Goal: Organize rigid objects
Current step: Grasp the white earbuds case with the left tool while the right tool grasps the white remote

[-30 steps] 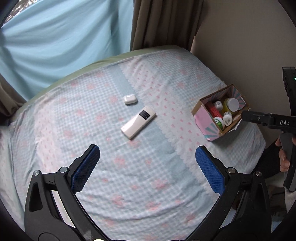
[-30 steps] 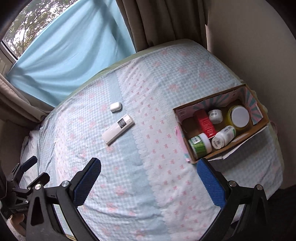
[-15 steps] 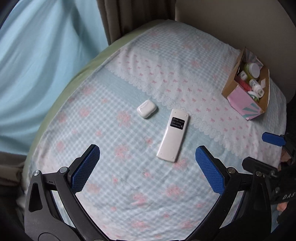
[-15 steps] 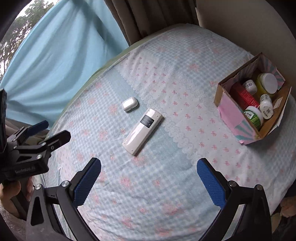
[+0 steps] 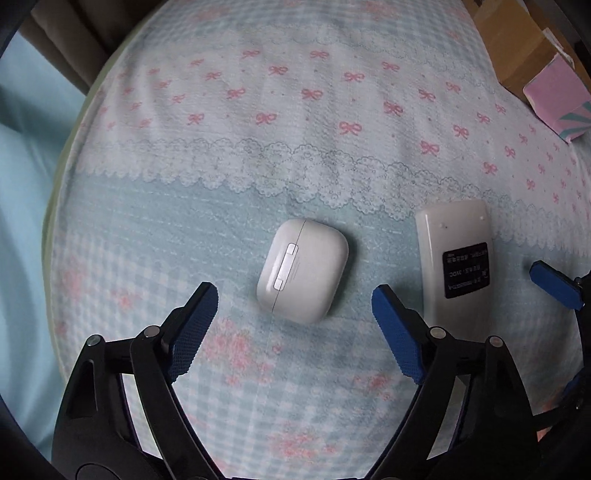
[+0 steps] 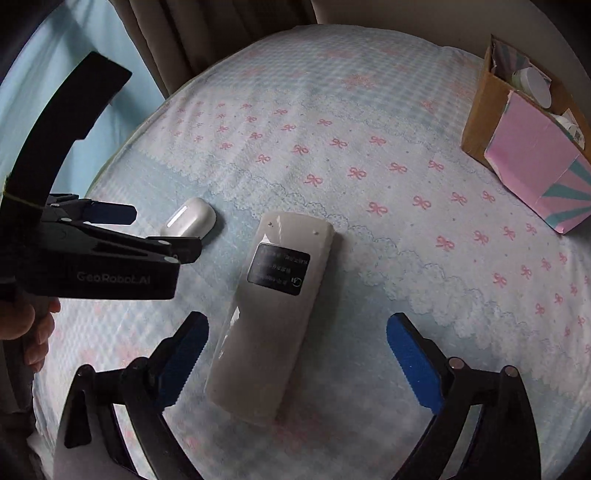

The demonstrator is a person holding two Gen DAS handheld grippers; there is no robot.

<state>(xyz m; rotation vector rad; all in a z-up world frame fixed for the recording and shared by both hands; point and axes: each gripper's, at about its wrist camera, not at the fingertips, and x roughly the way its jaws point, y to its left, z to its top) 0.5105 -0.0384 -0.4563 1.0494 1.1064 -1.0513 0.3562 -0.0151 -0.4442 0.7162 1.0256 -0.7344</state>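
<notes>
A white earbud case point(image 5: 303, 271) lies on the bed cover, just ahead of my open left gripper point(image 5: 295, 325) and between its blue fingertips. A white remote control point(image 6: 271, 314) with a black label lies to its right; it also shows in the left wrist view point(image 5: 458, 262). My open right gripper point(image 6: 297, 362) sits low over the remote, with the remote's near end between its fingertips. The earbud case point(image 6: 190, 218) shows in the right wrist view beside the left gripper point(image 6: 122, 229). Neither gripper holds anything.
A cardboard box point(image 6: 524, 158) with pink and teal sides stands at the far right of the bed point(image 6: 369, 122), holding several jars and bottles. It also shows in the left wrist view point(image 5: 535, 70). Curtains point(image 6: 207, 29) and a blue drape hang behind the bed.
Both grippers have come down and forward toward the bed. The left one now straddles the earbud case and the right one the remote. Both stay open.
</notes>
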